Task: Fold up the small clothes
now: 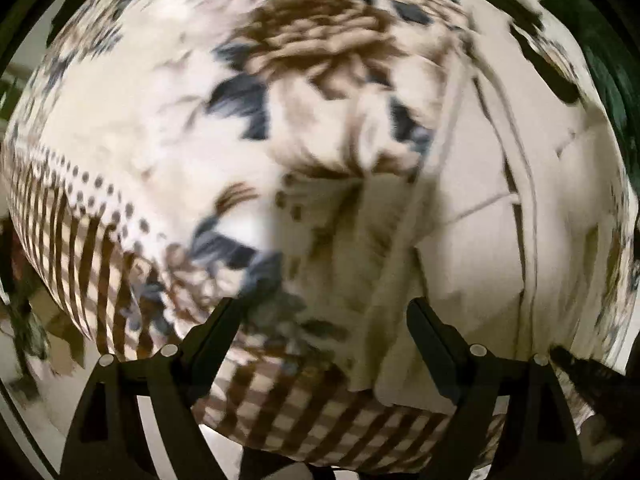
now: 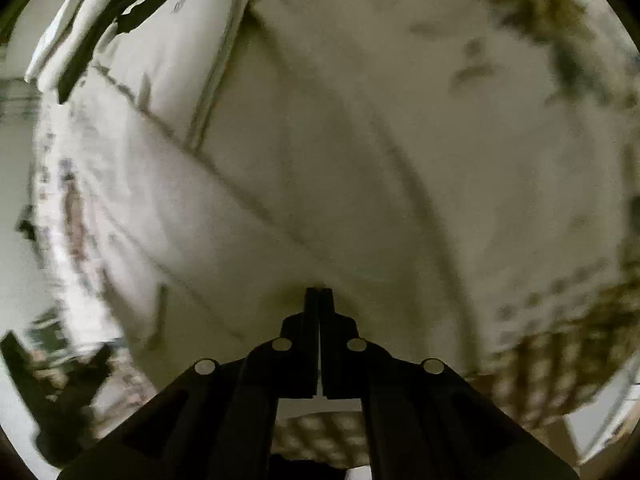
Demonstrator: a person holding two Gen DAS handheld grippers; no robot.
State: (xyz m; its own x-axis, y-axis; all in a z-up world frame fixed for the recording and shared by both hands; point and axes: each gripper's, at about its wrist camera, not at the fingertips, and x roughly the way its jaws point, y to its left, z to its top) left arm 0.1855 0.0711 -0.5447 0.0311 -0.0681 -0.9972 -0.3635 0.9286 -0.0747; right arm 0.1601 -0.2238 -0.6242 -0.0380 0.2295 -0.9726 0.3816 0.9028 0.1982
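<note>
A cream garment (image 1: 472, 208) with long seams lies spread over a floral blanket (image 1: 160, 120) and fills the right half of the left wrist view. My left gripper (image 1: 323, 304) hovers above the garment's left edge, pointing down. It is open, with its jaws wide and nothing between them. In the right wrist view the same cream garment (image 2: 320, 160) fills almost the whole picture. My right gripper (image 2: 319, 290) is shut there, its tips pressed into the cloth where creases run together. The picture is blurred, and the pinched cloth itself is hidden by the tips.
The blanket carries brown flowers, grey leaves and a brown checked border (image 1: 320, 412), which also shows at the lower right (image 2: 560, 344) of the right wrist view. White folded items (image 2: 72, 32) lie at the far upper left. Floor and dark shapes (image 2: 60, 380) lie beyond the blanket's edge.
</note>
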